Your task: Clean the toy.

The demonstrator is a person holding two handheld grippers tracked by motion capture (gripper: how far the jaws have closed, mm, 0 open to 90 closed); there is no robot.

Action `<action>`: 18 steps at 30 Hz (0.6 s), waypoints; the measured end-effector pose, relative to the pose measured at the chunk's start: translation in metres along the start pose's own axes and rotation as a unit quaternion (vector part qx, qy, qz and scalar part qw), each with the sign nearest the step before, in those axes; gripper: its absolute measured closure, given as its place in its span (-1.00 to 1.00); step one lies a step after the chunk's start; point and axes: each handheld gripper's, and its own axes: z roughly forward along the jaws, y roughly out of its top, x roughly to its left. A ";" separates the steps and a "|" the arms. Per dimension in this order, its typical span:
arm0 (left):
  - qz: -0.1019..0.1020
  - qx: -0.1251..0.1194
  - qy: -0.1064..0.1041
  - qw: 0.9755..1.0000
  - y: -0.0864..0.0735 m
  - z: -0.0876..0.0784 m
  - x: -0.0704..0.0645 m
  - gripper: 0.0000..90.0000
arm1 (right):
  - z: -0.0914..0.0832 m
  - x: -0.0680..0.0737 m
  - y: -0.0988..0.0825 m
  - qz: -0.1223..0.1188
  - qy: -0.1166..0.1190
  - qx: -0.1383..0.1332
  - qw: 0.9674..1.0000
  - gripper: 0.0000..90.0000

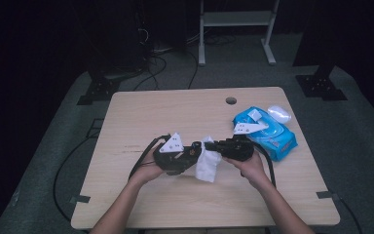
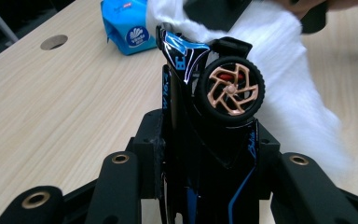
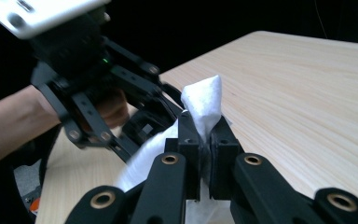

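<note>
The wooden table [image 1: 141, 204] is the largest thing before me, and I work over its near middle, both hands lifted a little off the surface so the two held things can meet in the air. On the far right of the table lies the blue pack of wet wipes [image 1: 268, 134], with what looks like its clear lid [image 1: 279, 114] just beyond it; I judge the pack sits there, well apart from my hands, so it is within reach but out of the way.

Next comes the white wipe [image 1: 208, 163], hanging between my two grippers. My right gripper [image 3: 204, 140] has its jaws together, clamped on an upper fold of the wipe, so a pinched peak stands up above the jaws and the rest drapes down loose. Held by a fold like that, the cloth stays free to wrap round what it rubs.

Smallest is the toy car [image 2: 209, 93], black with blue trim and copper-coloured wheels. My left gripper [image 2: 203, 163] is clamped on its body, nose pointing away from me, one wheel facing up. I hold it pushed toward the wipe, touching it, so I judge the job is wiping the car clean.
</note>
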 end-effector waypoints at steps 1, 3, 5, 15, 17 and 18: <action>-0.001 0.000 -0.001 1.000 0.000 -0.001 0.000 0.27 | 0.000 -0.001 -0.001 -0.002 -0.002 0.002 1.000 0.89; -0.003 -0.005 -0.002 1.000 0.000 0.000 0.000 0.27 | -0.001 0.000 0.000 0.000 -0.001 0.001 1.000 0.89; 0.000 -0.004 -0.002 1.000 0.001 0.001 -0.002 0.27 | -0.001 0.005 0.005 -0.008 0.006 -0.004 1.000 0.89; -0.012 -0.040 -0.003 0.999 0.004 -0.010 0.000 0.27 | -0.005 0.003 0.005 0.000 0.007 -0.023 1.000 0.89; -0.013 -0.040 -0.003 0.999 0.003 -0.009 0.001 0.27 | -0.005 0.003 0.004 0.001 0.006 -0.020 1.000 0.89; -0.013 -0.040 -0.003 0.999 0.003 -0.009 0.001 0.27 | -0.004 0.004 0.006 -0.001 0.008 -0.021 1.000 0.89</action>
